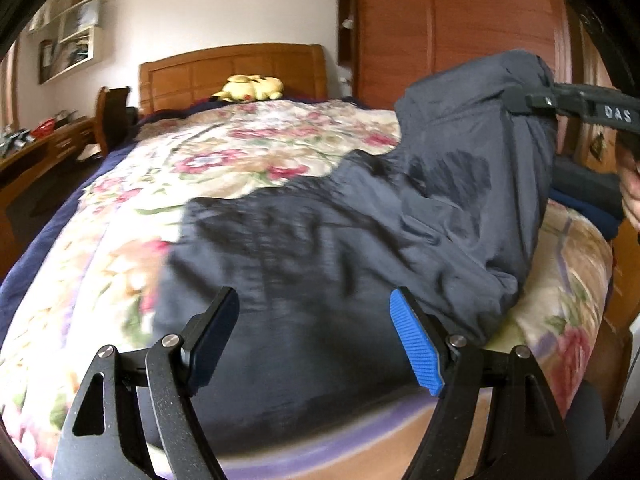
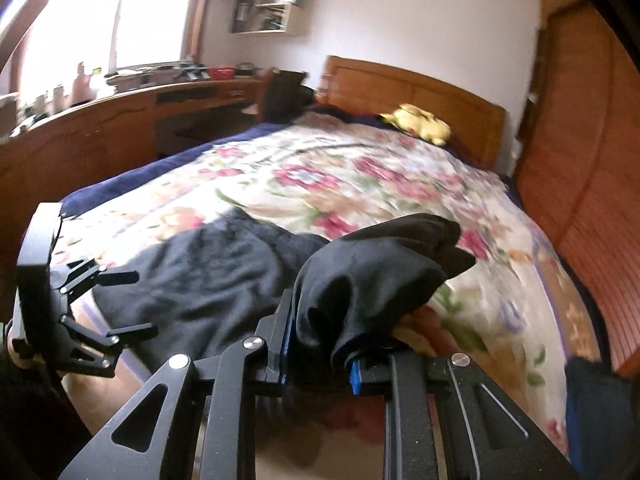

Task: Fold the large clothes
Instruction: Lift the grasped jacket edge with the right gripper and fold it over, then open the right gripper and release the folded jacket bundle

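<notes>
Blue-padded fingers (image 1: 416, 346) of the left gripper (image 1: 316, 344) stand wide apart just above the dark garment (image 1: 320, 240), holding nothing. The right gripper (image 2: 320, 354) has its fingers clamped on a bunched fold of that garment, lifted off the bed; in the left view the raised cloth hangs from it at upper right. The rest of the garment lies spread on the floral quilt (image 1: 248, 148) near the foot of the bed (image 2: 400, 80), its near edge blurred, perhaps by motion. A yellow plush (image 1: 250, 88) sits by the wooden headboard. A table (image 2: 120, 108) runs along the window side, and a wardrobe (image 1: 460, 20) stands opposite.
</notes>
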Demonstrator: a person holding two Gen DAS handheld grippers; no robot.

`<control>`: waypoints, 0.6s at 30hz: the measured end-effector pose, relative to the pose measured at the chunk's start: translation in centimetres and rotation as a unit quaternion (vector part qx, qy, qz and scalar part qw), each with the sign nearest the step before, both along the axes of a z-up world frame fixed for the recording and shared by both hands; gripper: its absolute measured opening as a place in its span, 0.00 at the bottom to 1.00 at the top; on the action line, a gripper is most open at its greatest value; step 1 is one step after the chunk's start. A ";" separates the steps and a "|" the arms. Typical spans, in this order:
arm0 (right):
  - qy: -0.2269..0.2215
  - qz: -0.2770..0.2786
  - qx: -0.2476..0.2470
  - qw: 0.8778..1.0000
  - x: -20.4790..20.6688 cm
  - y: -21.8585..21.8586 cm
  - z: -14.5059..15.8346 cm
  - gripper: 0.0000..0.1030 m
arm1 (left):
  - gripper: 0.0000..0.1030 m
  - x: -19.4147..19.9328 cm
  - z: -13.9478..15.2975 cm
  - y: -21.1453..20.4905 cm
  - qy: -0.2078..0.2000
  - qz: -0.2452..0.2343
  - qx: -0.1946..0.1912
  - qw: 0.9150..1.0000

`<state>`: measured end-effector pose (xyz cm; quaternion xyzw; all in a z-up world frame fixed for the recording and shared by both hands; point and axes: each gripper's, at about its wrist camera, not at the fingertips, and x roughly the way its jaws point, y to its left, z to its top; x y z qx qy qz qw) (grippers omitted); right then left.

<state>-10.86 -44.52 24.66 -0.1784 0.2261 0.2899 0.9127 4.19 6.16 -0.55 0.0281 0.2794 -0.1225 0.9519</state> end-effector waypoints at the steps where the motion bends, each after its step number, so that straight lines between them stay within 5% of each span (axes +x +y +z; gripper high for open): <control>1: -0.003 0.009 -0.002 1.000 -0.4 0.6 0.1 0.21 | 0.76 -0.2 0.1 0.8 -0.003 0.007 -0.002 1.000; 11: -0.010 0.113 -0.016 0.993 -3.0 8.6 -1.5 0.15 | 0.76 -2.6 0.2 8.9 -0.013 0.090 -0.001 0.996; 18: 0.050 0.179 -0.024 0.982 -2.5 13.4 -5.8 0.13 | 0.76 -3.5 0.3 12.7 -0.019 0.141 -0.021 0.990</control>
